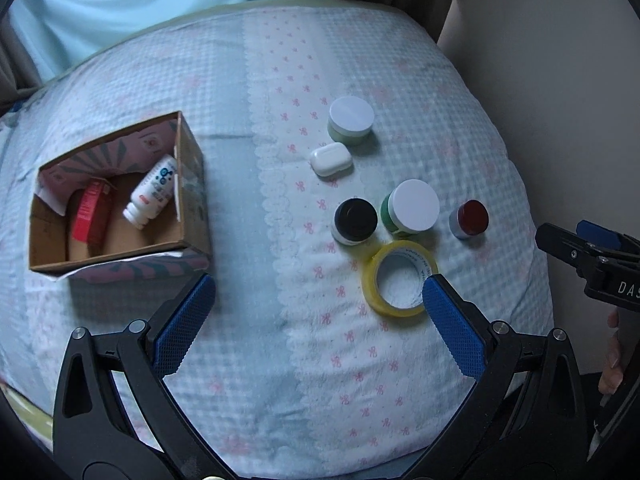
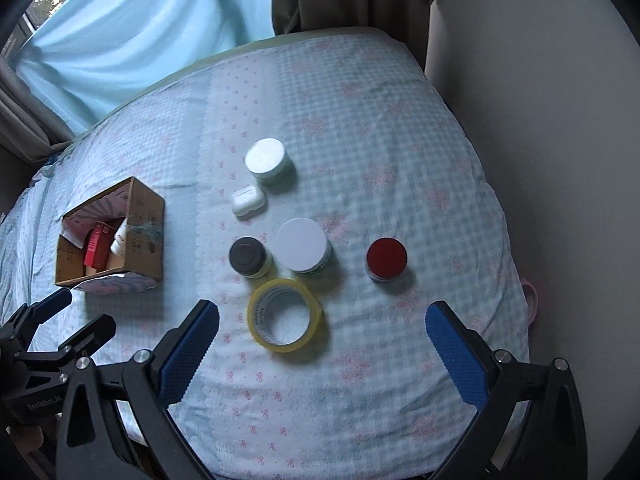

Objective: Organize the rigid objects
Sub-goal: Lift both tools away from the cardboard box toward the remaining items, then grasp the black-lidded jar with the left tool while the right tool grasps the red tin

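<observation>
Soft quilted bed cover (image 1: 224, 80) carrying one cardboard box (image 1: 192, 216), four round jars, one tape ring and one small case; both grippers hover empty, jaws wide apart.

Box near the cover's left edge holds a red carton (image 1: 90, 216) and white bottle (image 1: 154, 192), partly hidden; mid-cover: two white-lidded jars (image 1: 351, 119) (image 1: 412, 206), black-lidded jar (image 1: 355, 220), red-lidded jar (image 1: 470, 218), glossy yellow tape ring (image 1: 400, 284), rounded white case (image 1: 331, 159); left gripper (image 1: 318, 308); right gripper (image 2: 322, 334).

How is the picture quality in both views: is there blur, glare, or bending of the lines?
Left wrist view: strong fisheye bending, so the bed bulges like a dome, with dark corners; the yellow tape roll is sharp. Right wrist view: same bending; soft, dim light, faint shadows beside the red-lidded jar; no glare; the curtain looks slightly blurred.
</observation>
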